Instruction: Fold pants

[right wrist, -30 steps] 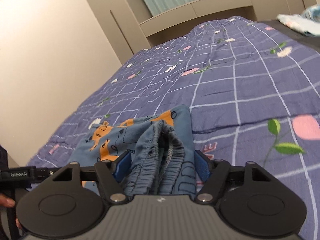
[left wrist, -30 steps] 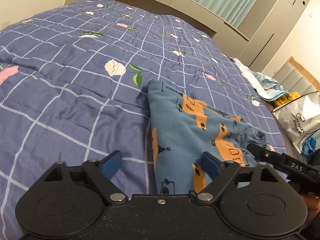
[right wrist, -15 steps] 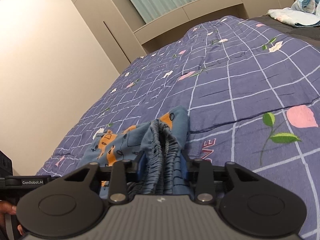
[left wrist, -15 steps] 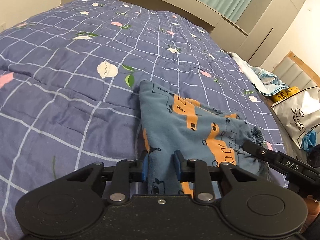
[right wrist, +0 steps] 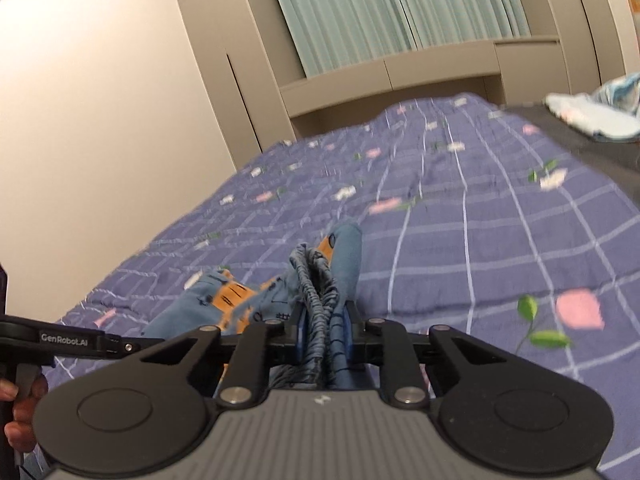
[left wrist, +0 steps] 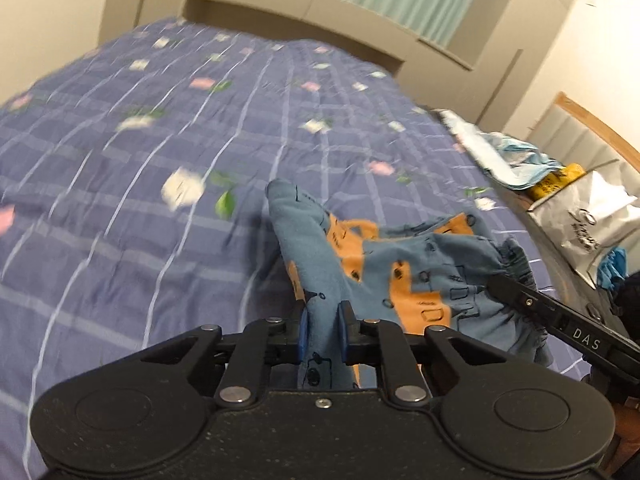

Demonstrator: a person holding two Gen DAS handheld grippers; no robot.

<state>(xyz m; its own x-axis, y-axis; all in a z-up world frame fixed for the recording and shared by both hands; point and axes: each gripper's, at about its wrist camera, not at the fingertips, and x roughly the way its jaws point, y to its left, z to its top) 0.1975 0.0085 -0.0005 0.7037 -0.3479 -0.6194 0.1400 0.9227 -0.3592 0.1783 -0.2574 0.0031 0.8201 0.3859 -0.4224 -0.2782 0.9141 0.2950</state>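
Tongs, left: our left tongs are squeezing tighter on the leg end of the pants, and the blue cloth is sitting right between the pads.
Tongs, right: our right tongs are closing too, and they are pinching the bunched, stretchy waistband between the pads.
Pants: the blue and orange pants are lying near our edge of the bed. The two ends we are holding are lifting off the purple checked blanket, and the middle is hanging a little between them. The far corner is resting on the blanket.
Long way: the pants are stretching from one pair of tongs to the other, side to side in front of us. In the left view we are seeing the right tongs at the waistband end.
Which hand is nearer: each hand is already at its own end, so neither one is needing to reach.
Next move, we think: we are getting ready to bring one end over to meet the other end.
Watch out: the waistband is thick and bunchy, so it might be slipping if we are pulling too hard.
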